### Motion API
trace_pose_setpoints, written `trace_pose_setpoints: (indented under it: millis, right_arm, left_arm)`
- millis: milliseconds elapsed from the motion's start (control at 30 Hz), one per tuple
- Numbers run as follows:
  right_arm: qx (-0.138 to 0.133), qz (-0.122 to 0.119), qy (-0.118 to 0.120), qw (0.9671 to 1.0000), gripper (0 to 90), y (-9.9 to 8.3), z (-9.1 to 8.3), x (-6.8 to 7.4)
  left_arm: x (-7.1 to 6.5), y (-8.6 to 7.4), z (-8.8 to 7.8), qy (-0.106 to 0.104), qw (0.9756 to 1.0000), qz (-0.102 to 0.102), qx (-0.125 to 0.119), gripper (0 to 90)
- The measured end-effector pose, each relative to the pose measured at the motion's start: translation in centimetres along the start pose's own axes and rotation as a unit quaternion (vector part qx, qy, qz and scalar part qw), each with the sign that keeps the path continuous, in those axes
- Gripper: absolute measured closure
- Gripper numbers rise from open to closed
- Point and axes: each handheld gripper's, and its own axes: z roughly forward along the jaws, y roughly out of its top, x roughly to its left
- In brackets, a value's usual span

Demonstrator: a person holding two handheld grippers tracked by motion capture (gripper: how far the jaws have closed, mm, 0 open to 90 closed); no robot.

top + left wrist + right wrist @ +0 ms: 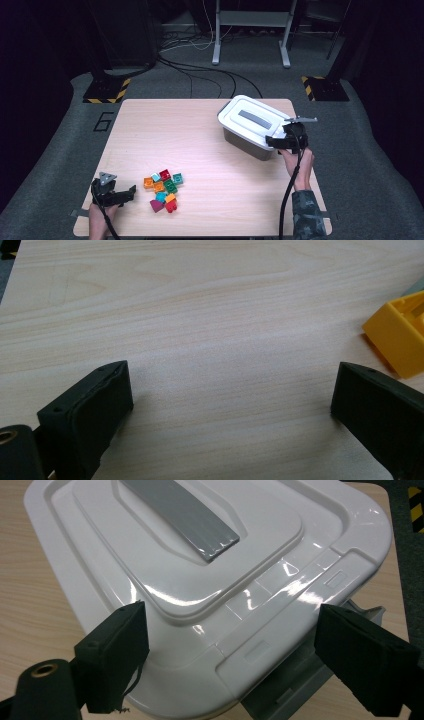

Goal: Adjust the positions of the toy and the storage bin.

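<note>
Your right gripper (278,142) sits at the near end of the box's lid (252,120), far right on the table (200,130), jaws spread wide, clamping nothing. Your left gripper (131,192) rests near left beside the blocks (164,190), jaws wide apart over bare wood.

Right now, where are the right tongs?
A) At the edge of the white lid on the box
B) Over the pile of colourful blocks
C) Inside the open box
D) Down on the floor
A: the right tongs sit open at the near rim of the white lid, which is on the box; the blocks lie far off by the left tongs.
</note>
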Motion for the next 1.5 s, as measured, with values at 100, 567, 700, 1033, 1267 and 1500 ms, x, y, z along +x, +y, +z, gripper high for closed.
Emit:
trace_pose_setpoints:
  millis: [100,567,700,1033,1267,1500]
  right_arm:
    - [-0.001,-0.001,0.001,1.0000,13.3,-0.3,-0.3,0.7]
    - [-0.009,-0.029,0.000,0.9995,13.3,-0.3,-1.1,1.9]
    - [-0.019,-0.045,-0.009,0.9987,13.1,0.5,-1.3,1.7]
    - [-0.024,-0.066,0.003,0.9975,14.4,2.7,0.6,1.4]
    - [-0.015,-0.076,0.011,0.9969,19.4,3.9,2.1,1.7]
    - [0.005,-0.093,0.013,0.9956,32.3,5.4,4.2,2.5]
  left_arm:
    - [0.0,0.0,0.0,0.000,1.0000,0.000,0.000,2.8]
    - [0.0,0.0,0.0,0.000,1.0000,0.000,0.000,2.8]
    - [0.0,0.0,0.0,0.000,1.0000,0.000,0.000,2.8]
    - [0.0,0.0,0.0,0.000,1.0000,0.000,0.000,2.8]
    - [0.0,0.0,0.0,0.000,1.0000,0.000,0.000,2.8]
    - [0.0,0.0,0.0,0.000,1.0000,0.001,0.001,2.8]
